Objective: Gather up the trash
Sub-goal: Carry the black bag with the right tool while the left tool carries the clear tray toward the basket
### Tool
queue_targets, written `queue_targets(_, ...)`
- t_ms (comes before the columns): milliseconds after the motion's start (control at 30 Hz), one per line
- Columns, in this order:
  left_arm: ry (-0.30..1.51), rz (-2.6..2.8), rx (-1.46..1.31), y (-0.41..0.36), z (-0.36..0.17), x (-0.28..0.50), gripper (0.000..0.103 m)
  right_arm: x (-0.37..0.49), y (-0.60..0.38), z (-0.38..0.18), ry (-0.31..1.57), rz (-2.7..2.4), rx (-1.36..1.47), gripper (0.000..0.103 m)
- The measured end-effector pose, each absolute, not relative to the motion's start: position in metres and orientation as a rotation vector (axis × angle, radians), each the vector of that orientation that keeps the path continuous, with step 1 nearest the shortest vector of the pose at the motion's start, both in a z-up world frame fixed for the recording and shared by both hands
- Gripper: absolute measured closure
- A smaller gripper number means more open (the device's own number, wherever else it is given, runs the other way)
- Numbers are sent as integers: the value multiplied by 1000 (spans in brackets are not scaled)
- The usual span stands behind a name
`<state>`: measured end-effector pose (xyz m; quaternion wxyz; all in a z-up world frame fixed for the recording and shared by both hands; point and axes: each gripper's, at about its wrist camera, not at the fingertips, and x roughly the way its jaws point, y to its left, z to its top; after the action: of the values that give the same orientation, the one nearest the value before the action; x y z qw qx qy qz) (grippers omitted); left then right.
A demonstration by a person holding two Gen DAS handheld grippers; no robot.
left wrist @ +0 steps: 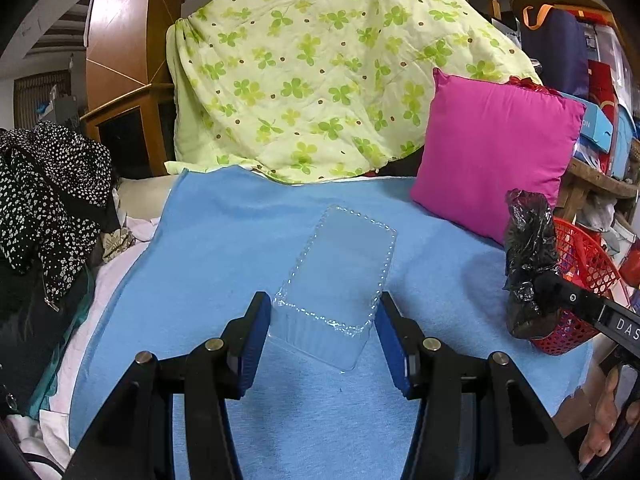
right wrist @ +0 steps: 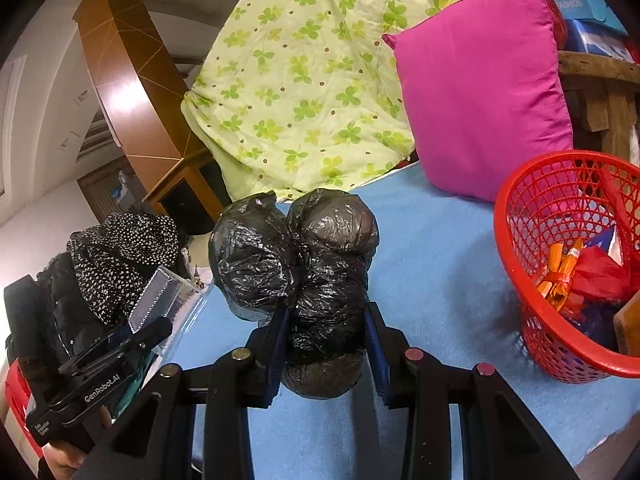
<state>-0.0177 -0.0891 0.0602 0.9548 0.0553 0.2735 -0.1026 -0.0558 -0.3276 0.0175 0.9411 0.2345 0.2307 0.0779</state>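
While your right fingers (right wrist: 326, 344) clamp the soft, light black bag bundle (right wrist: 296, 264) at its waist and your left fingers (left wrist: 322, 332) pinch the thin, crushable clear plastic tray (left wrist: 336, 276) by its sidewalls above the blue blanket (left wrist: 224, 240), the red basket (right wrist: 516, 240) stands just right.

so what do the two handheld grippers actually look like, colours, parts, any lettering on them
Both are matte black plastic linkage frames with round metal pivot pins and ribbed dark blue finger pads. The left gripper has brass and silver pins; from the right wrist view its body carries white "GenRobot.AI" lettering. The right gripper has silver and reddish pins; its side shows white letters "DAS". No cables or sleeves are visible.
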Motion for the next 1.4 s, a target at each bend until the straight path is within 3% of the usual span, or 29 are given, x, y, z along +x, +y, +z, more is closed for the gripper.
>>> queue_targets(1400, 497, -426, 295, -218, 83, -36, 48, -122, -431, 28, 236, -14, 593, 64)
